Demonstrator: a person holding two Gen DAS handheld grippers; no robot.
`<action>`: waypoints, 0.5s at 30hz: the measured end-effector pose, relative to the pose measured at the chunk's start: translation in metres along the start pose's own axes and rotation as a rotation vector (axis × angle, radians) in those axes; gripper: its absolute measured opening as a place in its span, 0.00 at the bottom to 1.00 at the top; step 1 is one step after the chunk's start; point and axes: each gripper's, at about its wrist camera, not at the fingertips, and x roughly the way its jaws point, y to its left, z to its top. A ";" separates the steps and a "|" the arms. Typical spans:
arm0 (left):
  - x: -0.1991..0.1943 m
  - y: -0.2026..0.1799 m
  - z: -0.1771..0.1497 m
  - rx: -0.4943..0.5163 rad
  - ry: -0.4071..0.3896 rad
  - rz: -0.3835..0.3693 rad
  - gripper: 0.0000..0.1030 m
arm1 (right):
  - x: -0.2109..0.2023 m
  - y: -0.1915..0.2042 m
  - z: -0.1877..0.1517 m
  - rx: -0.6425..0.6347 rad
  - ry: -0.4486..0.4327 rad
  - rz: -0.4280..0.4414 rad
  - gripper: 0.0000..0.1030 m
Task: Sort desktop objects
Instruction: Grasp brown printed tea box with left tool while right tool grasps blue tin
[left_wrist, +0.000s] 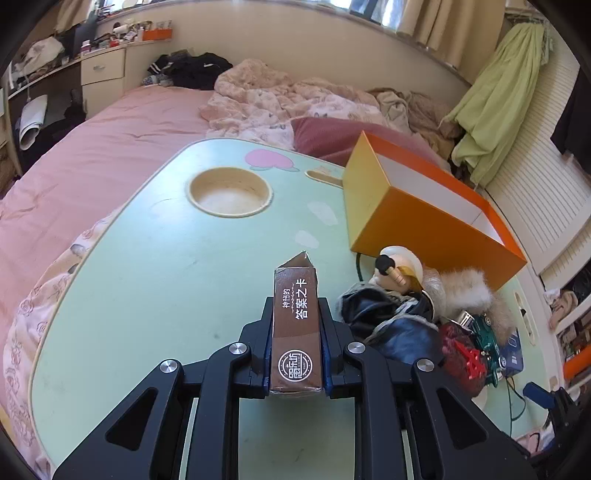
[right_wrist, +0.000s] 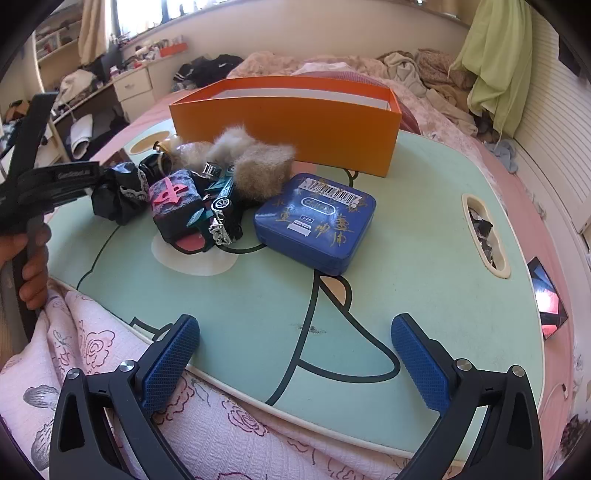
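Sorting barely begun, by the look of it: orange cardboard box (right_wrist: 284, 122) standing at the far side of the pale green lap table (right_wrist: 406, 258), open top showing only white inner walls from these angles, contents impossible to tell. Left gripper (left_wrist: 296, 332) clamped on a slim brown card box with white printed characters (left_wrist: 295, 325), pads pressing both long sides, box raised above the tabletop and pointing forward and slightly down, torn flap at its far end. Lying beside it to the right, a heap not yet sorted: dark crumpled cloth (right_wrist: 118, 195), fluffy beige fur piece (right_wrist: 255, 166), green toy car (right_wrist: 221, 206), black block with a pink emblem (right_wrist: 173, 203), figurine with a cream head (left_wrist: 400, 260). Just right of the heap, a blue square tin with gold writing (right_wrist: 316, 221), flat on the table, near the orange box. Right gripper (right_wrist: 295, 365) hovering low over the near table edge and pink floral quilt (right_wrist: 221, 435), angled steeply down, blue pads spread wide, nothing between them. Most items, then, judged left to move.
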 end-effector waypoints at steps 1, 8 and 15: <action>-0.005 0.004 -0.003 -0.011 -0.022 -0.012 0.19 | 0.000 0.000 0.001 0.000 -0.001 0.002 1.00; -0.047 0.007 -0.031 0.040 -0.173 0.009 0.19 | -0.002 -0.020 0.011 0.112 -0.034 0.054 1.00; -0.043 0.001 -0.035 0.062 -0.164 0.008 0.20 | -0.002 -0.033 0.054 0.277 -0.108 0.023 1.00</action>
